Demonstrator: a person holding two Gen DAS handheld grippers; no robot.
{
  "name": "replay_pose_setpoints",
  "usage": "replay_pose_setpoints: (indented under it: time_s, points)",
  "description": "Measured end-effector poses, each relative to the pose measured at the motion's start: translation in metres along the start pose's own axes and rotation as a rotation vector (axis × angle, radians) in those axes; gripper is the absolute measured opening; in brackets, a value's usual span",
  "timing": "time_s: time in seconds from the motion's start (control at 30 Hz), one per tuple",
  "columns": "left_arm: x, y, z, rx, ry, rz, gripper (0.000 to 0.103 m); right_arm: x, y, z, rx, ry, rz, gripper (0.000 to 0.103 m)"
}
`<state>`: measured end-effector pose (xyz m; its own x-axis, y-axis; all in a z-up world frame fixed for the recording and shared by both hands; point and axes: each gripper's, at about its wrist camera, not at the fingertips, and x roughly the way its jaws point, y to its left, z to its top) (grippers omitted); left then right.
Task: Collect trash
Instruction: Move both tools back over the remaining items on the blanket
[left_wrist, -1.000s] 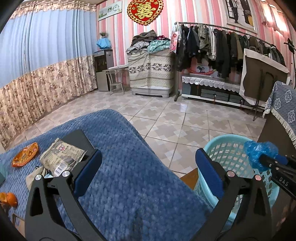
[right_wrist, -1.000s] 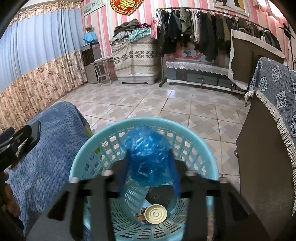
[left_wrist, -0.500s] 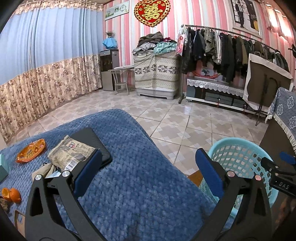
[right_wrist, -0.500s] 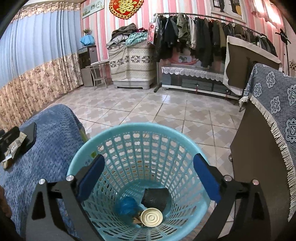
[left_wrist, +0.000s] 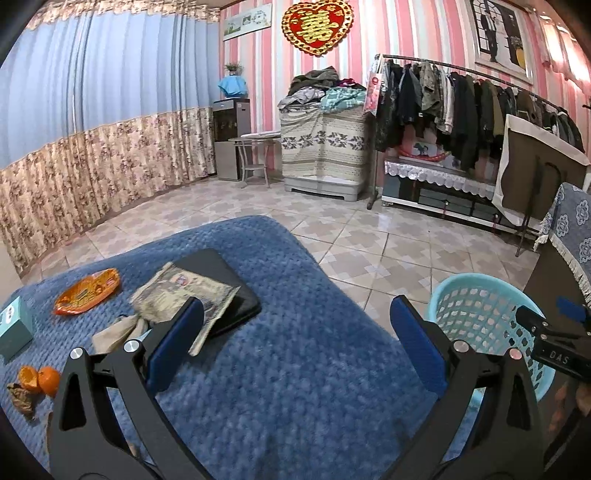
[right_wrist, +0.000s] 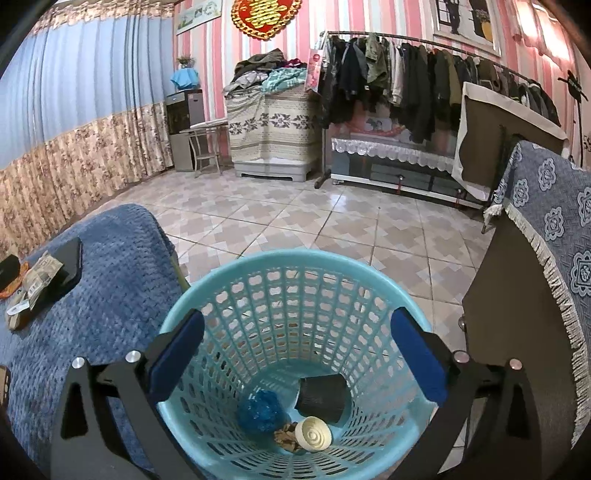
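My right gripper (right_wrist: 295, 354) is open and empty above the light-blue basket (right_wrist: 229, 280). In the basket lie a crumpled blue plastic bag (right_wrist: 261, 411), a black cup (right_wrist: 322, 398) and a round cream lid (right_wrist: 313, 434). My left gripper (left_wrist: 295, 343) is open and empty above the blue knitted cloth (left_wrist: 288, 369). Left of it lie a grey-green snack wrapper (left_wrist: 184, 295), an orange wrapper (left_wrist: 88, 291), a crumpled beige paper (left_wrist: 118, 332) and orange peel (left_wrist: 38, 380). The basket (left_wrist: 476, 314) and the right gripper's body (left_wrist: 554, 343) show at the right of the left wrist view.
A black tablet-like slab (left_wrist: 229, 284) lies under the snack wrapper. A small teal box (left_wrist: 13, 328) stands at the cloth's left edge. A dark cabinet with a fringed blue cover (right_wrist: 535, 258) stands right of the basket. Tiled floor (right_wrist: 295, 218) and a clothes rack (right_wrist: 424, 74) lie beyond.
My right gripper opened and dropped the blue plastic bag, which now lies at the basket's bottom. My left gripper shifted over the cloth, bringing the wrappers closer to its left finger.
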<state>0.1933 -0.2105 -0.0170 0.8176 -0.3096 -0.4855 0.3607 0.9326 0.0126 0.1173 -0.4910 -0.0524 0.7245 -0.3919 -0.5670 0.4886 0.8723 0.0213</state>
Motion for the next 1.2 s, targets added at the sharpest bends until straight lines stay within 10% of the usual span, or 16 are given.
replay_pose_setpoints:
  time_s: [1.2]
  points:
    - [-0.098,0.190,-0.089,-0.151,0.060,0.274,0.098,-0.054,0.170,-0.036,-0.238,-0.020,0.294,0.099]
